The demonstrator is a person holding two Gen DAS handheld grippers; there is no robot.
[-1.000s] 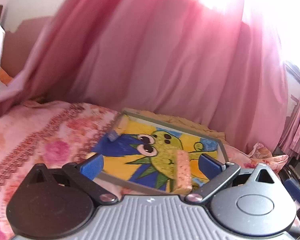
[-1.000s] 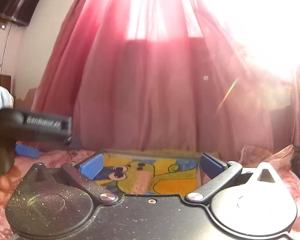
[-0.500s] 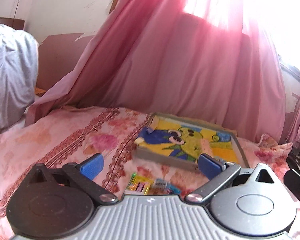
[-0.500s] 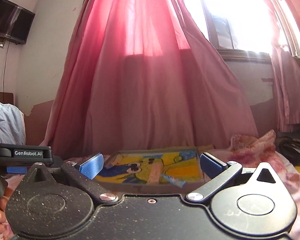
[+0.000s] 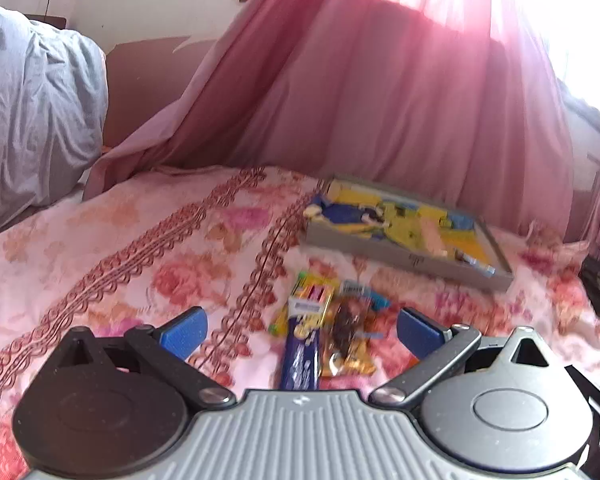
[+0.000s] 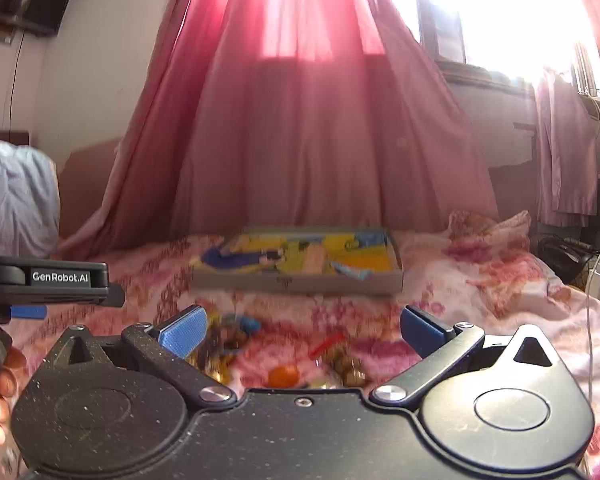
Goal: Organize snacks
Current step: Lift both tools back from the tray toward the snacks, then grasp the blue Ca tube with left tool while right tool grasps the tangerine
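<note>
Pink floral bedding point(image 5: 148, 248) lies under both your tools. Your left gripper point(image 5: 300, 328) has its jaws apart over a blue wrapper point(image 5: 300, 360) and a gold packet point(image 5: 346, 344); their print is too blurred to read. Your right gripper point(image 6: 300, 330), also spread, hovers above more blurred snacks point(image 6: 284, 374). "GenRobot.AI" reads on the other tool, left. Farther off sits the cartoon-printed tray point(image 6: 300, 282), holding a few snacks, before pink curtains point(image 6: 308, 120).

Blurred snacks, print unreadable

The wrappers point(image 5: 324, 328) are smeared; the gripper body cuts off the blue bar point(image 5: 300, 360). In the right view, snacks point(image 6: 284, 374) are blurs and items in the tray point(image 6: 300, 280) indistinct.
</note>
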